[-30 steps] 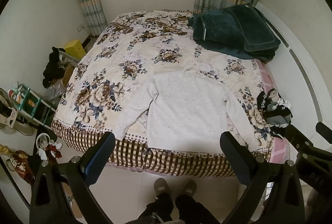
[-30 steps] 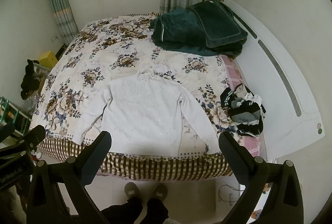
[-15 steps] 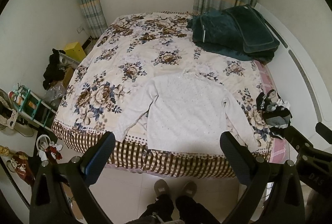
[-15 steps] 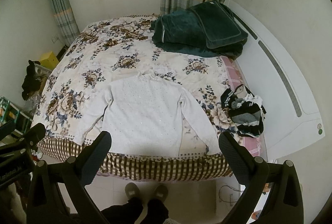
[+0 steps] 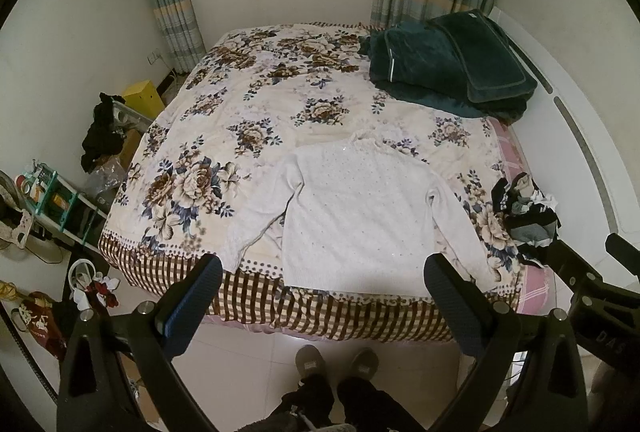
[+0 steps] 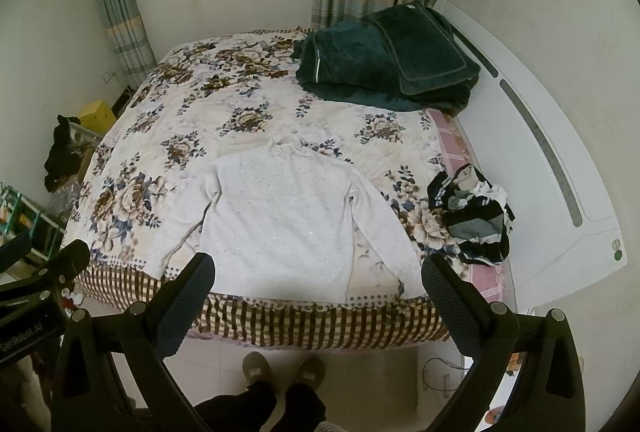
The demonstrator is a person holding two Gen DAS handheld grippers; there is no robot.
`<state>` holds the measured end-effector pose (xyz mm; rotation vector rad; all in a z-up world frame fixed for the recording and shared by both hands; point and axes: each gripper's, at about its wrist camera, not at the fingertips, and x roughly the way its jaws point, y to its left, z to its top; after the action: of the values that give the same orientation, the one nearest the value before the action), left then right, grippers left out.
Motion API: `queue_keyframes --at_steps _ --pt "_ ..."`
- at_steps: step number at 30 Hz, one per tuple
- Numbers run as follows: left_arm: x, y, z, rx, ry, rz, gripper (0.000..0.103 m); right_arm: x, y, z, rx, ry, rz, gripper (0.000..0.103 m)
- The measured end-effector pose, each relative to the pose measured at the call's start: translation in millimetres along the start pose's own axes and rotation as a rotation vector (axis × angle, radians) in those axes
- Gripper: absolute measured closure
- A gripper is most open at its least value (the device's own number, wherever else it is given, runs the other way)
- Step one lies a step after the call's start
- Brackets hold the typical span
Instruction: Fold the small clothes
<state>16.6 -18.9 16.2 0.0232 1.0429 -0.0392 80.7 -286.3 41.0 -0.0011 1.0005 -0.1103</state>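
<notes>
White knit long-sleeved sweater [image 5: 360, 216] lies flat, sleeves spread, on the floral-quilted bed [image 5: 248, 104] (hem at near edge). Left tongs [image 5: 322, 290] and right tongs [image 6: 318, 286] both spread wide, holding nothing, above the floor.

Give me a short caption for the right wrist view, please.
Both open grippers, right and left, hover before a white sweater spread flat on a floral bed.

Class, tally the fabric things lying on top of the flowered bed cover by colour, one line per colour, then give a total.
White: 1, the sweater spread flat near the foot.
Dark green: 1, the folded blanket pile at the far right corner.
Black, grey and white mixed: 1, the heap of small clothes at the right edge.
Total: 3
</notes>
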Motion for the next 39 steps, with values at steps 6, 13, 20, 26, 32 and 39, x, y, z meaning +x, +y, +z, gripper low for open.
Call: queue_keyframes --at_steps 6,13,20,26,32,39 --pt "-2 -4 5 -0.002 -0.001 -0.006 0.000 -2 3 2 0.003 -0.004 0.001 0.000" --pt "-2 -4 3 -0.003 -0.003 -0.005 0.000 -5 6 4 0.003 -0.005 0.002 0.000" --pt "-2 -5 4 -0.002 -0.005 -0.006 0.000 -4 4 3 0.004 -0.007 0.003 0.000" --pt "-5 -12 12 0.000 -0.010 -0.006 0.000 -7 10 7 0.005 -0.007 0.005 0.000" --pt "-6 -14 16 -0.004 -0.012 -0.005 0.000 -6 14 7 0.003 -0.007 0.007 0.000" --pt "6 -4 21 0.001 -0.022 -0.009 0.000 4 22 14 0.041 0.000 0.011 0.000"
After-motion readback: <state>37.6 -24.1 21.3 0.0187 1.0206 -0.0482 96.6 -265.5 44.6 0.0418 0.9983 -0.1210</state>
